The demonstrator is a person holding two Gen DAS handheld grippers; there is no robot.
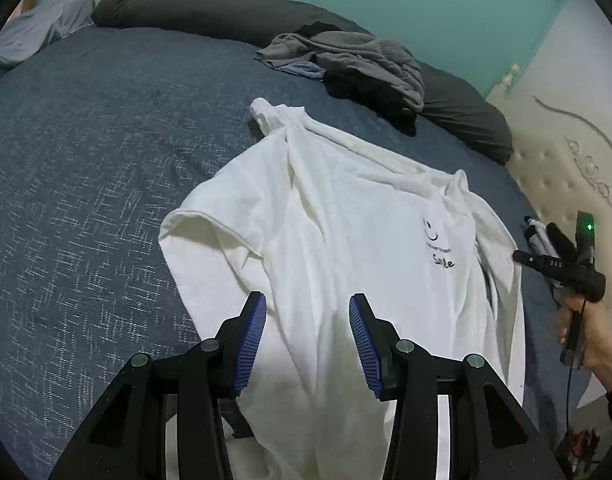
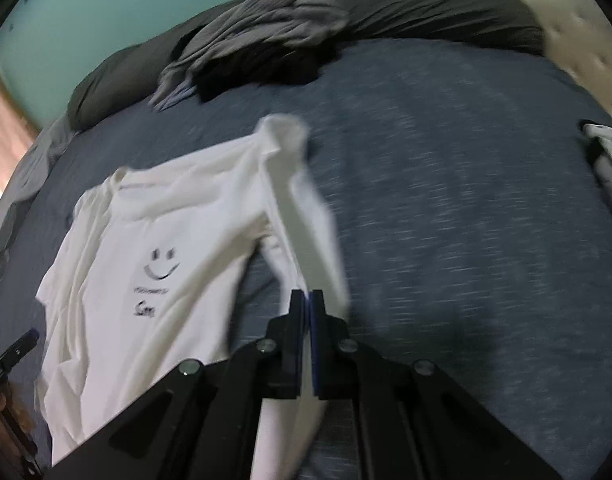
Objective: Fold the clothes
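A white T-shirt (image 1: pixel 345 232) with a black smiley print lies spread and wrinkled on the blue-grey bedspread (image 1: pixel 86 200). My left gripper (image 1: pixel 307 308) hovers open over the shirt's near part, blue pads apart with only cloth below them. In the right wrist view the same T-shirt (image 2: pixel 154 240) lies to the left, and my right gripper (image 2: pixel 307 296) is shut on a lifted fold of its white cloth, which stretches away as a taut strip. The right gripper also shows at the right edge of the left wrist view, held by a hand (image 1: pixel 593 340).
A heap of grey and black clothes (image 1: pixel 365 64) lies at the far side of the bed against a long dark pillow (image 1: pixel 194 4). A cream padded headboard (image 1: pixel 565 168) stands at the right. Open bedspread (image 2: pixel 465 200) lies right of the shirt.
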